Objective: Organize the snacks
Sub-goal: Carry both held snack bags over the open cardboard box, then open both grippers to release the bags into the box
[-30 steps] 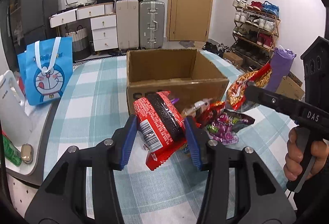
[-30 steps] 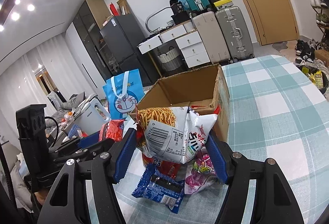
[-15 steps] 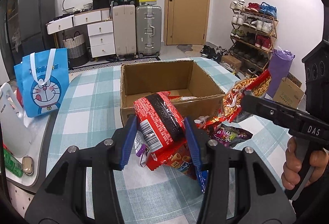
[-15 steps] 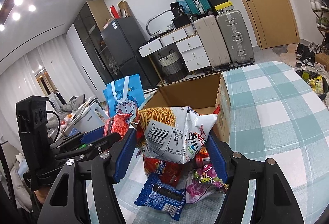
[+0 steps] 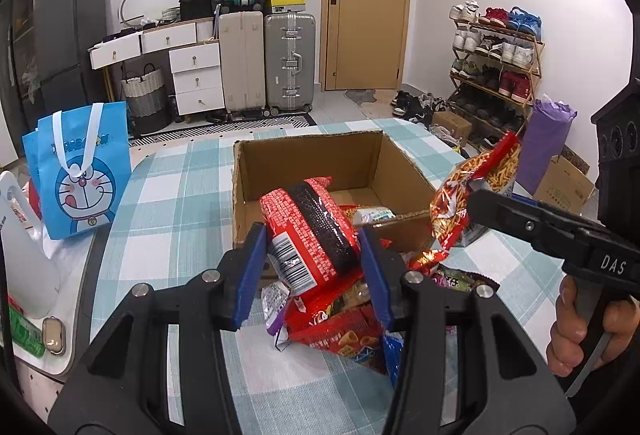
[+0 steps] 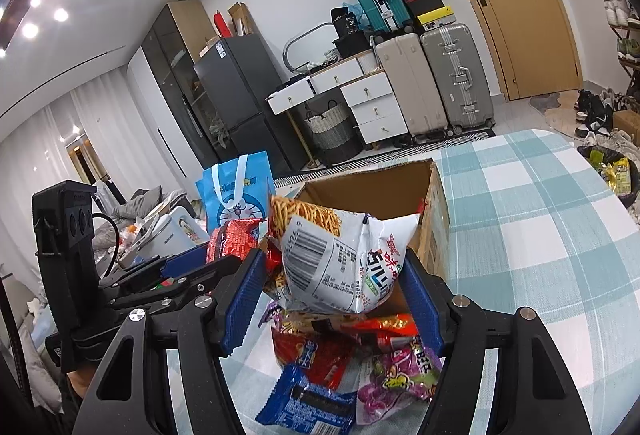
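Left gripper (image 5: 312, 267) angled downward, blue pads clamped on a red plastic snack packet with a black band and barcode (image 5: 310, 233), held in the air just in front of the near wall of the open brown cardboard box (image 5: 308, 155). Right gripper (image 6: 332, 299) likewise tilted down, pads pressed on both sides of a puffy white crisp bag printed with fries and a barcode (image 6: 340, 259), lifted beside the box's right corner. Seen from the left wrist camera: bare fingers of a hand (image 5: 576, 323) wrapped round the right tool's black trigger handle, low at the right edge. Below both held packets, a loose heap of snack packets (image 6: 344, 367) in red, blue and purple on the teal-and-white checked tablecloth (image 6: 540, 219). A few packets already inside the box. Blue cartoon-cat tote bag (image 5: 78, 171) upright at the table's left side.
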Motion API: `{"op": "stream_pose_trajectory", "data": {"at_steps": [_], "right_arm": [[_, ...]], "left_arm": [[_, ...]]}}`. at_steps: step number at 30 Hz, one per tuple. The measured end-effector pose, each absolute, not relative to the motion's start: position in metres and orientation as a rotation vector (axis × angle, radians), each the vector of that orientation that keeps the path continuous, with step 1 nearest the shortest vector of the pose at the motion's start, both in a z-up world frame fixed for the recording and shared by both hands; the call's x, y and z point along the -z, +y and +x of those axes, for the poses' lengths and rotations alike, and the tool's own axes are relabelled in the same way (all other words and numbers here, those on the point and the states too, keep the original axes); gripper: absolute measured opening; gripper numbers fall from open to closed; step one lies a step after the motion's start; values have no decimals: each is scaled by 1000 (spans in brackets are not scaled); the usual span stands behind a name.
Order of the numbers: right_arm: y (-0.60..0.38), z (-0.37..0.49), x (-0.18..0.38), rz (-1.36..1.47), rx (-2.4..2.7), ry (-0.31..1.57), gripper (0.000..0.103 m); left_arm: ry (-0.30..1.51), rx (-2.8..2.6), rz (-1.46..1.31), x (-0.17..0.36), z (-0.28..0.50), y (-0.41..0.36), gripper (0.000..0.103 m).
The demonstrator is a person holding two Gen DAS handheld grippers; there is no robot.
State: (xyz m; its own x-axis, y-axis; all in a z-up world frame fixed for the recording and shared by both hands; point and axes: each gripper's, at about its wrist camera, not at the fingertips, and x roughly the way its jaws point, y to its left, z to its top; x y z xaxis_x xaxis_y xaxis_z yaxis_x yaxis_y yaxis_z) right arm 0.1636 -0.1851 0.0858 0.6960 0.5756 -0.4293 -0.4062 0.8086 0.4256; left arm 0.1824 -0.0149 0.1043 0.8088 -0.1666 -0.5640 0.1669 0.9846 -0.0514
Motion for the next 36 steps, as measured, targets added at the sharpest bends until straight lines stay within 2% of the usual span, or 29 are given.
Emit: {"op": "stream_pose_trajectory", "data": {"at_steps": [6,7,8,29,30,36], "right_arm": [[-179,180,-89,310,-550,579,67],[-178,184,-89,308,-553,581,56],[-176,189,-88,304,-554,595,55],[-144,245,-72,149,-451,593,55],[-145,246,-73,150,-450,594,56],[-155,237,-74,159,-452,588,80]], "left_arm": [[605,176,-11,-105,204,-12,44],[606,175,-13,-104,208,-12,44],[610,175,-16,-103,212,-12,44],[661,144,6,-75,262,-17,44],[662,144,6,-75,263,-17,44],[668,140,20,-72,266,-21,45]]}}
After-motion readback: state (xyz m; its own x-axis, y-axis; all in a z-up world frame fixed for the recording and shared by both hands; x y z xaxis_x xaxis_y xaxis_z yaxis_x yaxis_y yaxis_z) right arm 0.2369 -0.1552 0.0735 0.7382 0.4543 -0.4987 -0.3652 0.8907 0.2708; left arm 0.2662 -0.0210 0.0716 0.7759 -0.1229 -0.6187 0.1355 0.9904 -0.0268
